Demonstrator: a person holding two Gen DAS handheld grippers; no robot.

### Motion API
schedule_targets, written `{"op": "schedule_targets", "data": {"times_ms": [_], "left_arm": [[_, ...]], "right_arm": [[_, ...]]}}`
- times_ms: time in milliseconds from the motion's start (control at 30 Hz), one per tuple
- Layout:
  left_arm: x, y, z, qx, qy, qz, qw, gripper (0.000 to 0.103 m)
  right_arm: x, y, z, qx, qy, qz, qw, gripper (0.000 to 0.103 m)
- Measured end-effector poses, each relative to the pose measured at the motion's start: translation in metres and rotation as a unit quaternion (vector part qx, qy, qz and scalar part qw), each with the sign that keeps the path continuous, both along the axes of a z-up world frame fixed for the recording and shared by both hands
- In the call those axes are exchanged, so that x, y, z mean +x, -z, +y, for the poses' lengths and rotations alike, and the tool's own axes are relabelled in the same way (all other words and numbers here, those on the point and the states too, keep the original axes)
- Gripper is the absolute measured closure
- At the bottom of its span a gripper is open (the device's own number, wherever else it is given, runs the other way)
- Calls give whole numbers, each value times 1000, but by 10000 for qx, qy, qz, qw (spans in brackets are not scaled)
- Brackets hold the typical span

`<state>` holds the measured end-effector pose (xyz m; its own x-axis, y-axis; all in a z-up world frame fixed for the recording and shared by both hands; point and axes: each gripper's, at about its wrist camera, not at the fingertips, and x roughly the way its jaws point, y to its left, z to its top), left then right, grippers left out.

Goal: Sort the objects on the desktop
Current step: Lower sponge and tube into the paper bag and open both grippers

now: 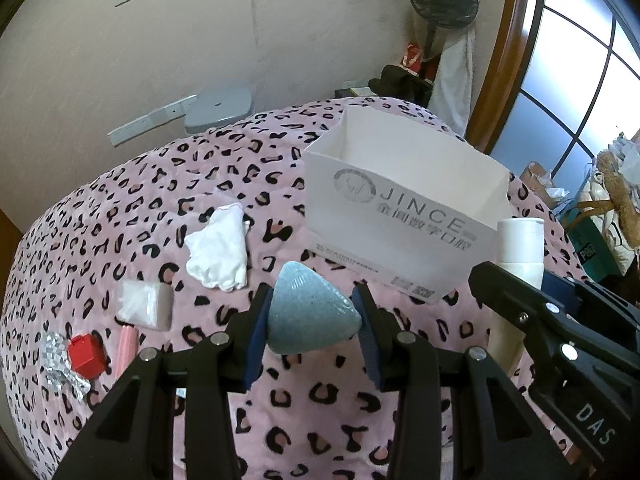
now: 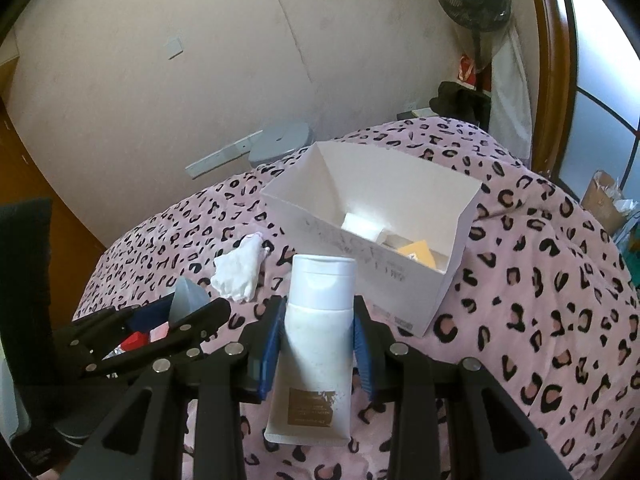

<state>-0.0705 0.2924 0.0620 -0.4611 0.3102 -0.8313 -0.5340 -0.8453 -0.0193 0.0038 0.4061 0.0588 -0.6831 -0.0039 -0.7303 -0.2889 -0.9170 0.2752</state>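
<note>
While one box (image 2: 400, 280) waits, two grippers (loaded) hold one item each.

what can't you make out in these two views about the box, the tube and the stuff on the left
- White box: left wrist view, its front wall hides the contents.
- Items in the box: right wrist view, partly behind the near wall; unidentifiable.
- White tube: brown label print too small to read.
- Red block: right wrist view, mostly hidden by the left hand-held gripper.
- Left edge of the right wrist view: dark, blurred shape.

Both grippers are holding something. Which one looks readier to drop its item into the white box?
Probably the right gripper: its white tube sits just before the white box, whose open top its camera sees. The left gripper holds the blue sponge farther off.
</note>
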Motion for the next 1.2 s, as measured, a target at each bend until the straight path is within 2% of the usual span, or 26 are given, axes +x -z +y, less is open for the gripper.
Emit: {"op": "schedule_targets", "data": {"times_ms": [667,1000,1200], "left_arm": [[-42,-26,66,186,541,-55,9983,62],[-76,-35,95,185,670,-49,9976,62],[-101,-31,117,142,684,-129,9975,62]], "right_arm": [[-19,-25,37,438,170,97,9989,70],[-47,-35,63,528,326,240,9978,70],[-70,-35,81,624,452,224,9968,70]]}}
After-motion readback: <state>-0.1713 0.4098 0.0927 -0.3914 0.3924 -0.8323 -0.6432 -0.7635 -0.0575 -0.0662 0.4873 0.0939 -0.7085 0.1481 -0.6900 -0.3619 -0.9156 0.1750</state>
